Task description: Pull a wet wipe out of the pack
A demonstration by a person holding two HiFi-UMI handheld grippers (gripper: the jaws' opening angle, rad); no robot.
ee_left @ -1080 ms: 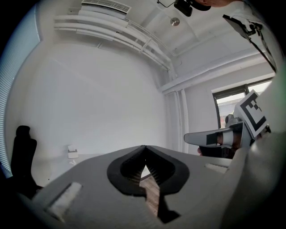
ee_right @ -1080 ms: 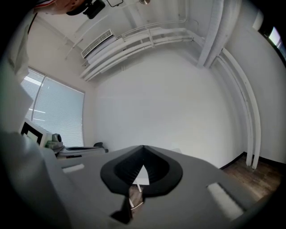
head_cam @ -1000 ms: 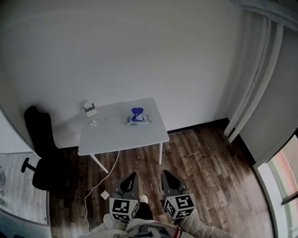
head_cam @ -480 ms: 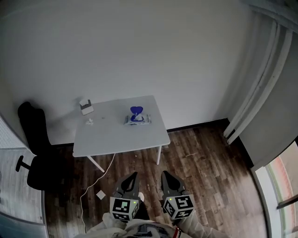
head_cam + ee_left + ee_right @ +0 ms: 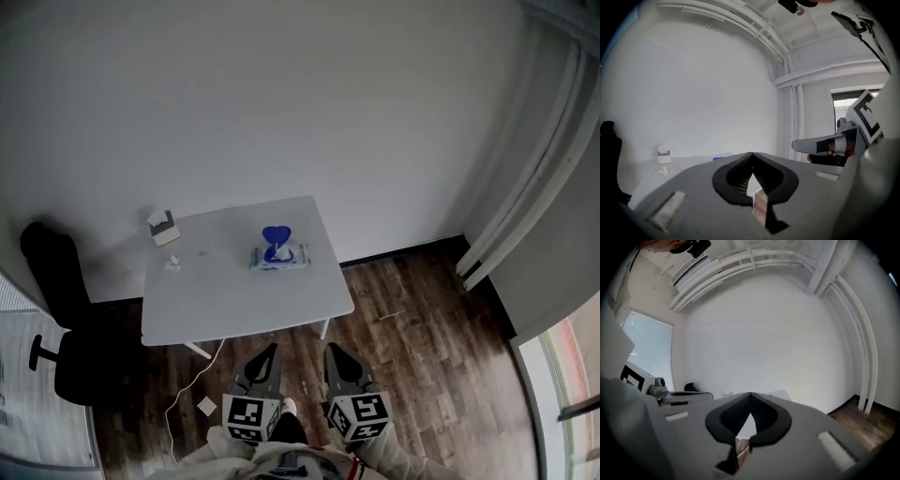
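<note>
The wet wipe pack [image 5: 278, 255] lies on the white table [image 5: 234, 305], its blue lid [image 5: 275, 232] standing up. It shows in the left gripper view only as a blue sliver [image 5: 719, 158] above the jaws. My left gripper [image 5: 270, 349] and right gripper [image 5: 331, 349] are side by side over the wooden floor, well short of the table's near edge and pointing toward it. Both are shut with nothing between the jaws: the tips meet in the left gripper view [image 5: 751, 153] and the right gripper view [image 5: 750, 393]. Each gripper also sees the other beside it.
A small white box [image 5: 164, 228] and a crumpled white scrap [image 5: 172, 265] sit at the table's left end. A black office chair [image 5: 61, 314] stands left of the table. A white cable [image 5: 187, 384] and plug [image 5: 205, 405] lie on the floor. White pipes [image 5: 525, 206] run down the right wall.
The table and pack have come nearer and lower in the head view, and the chair has slid toward the left edge. Both grippers stay shut, side by side.
</note>
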